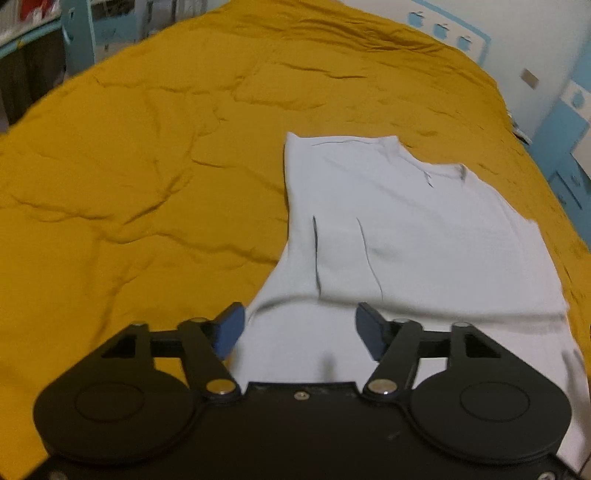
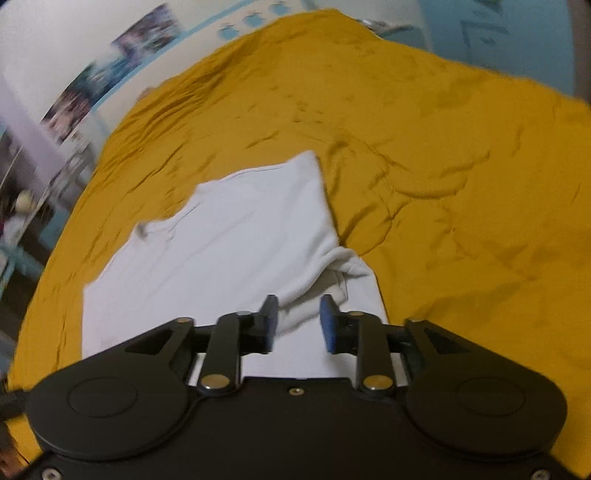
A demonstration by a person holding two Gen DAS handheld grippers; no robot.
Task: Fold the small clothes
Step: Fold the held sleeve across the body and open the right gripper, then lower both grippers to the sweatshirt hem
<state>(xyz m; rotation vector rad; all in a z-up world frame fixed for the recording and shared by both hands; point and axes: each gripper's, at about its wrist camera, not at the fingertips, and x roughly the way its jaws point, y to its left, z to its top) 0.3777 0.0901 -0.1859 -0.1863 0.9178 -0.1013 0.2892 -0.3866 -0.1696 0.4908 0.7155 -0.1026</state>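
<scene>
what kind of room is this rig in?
Likely a bedroom, perhaps a child's: a white shirt lies on a bed with a mustard-yellow cover, photos line the wall, and apple decals sit on a blue band.

Black tongs [image 1: 300, 332], blue pads [image 1: 231, 332], brass-looking pivots, apparently matte.

Both views are dimly and evenly lit, soft throughout; edges are bent by fisheye distortion, and motion blur is seen along the right view's borders.
</scene>
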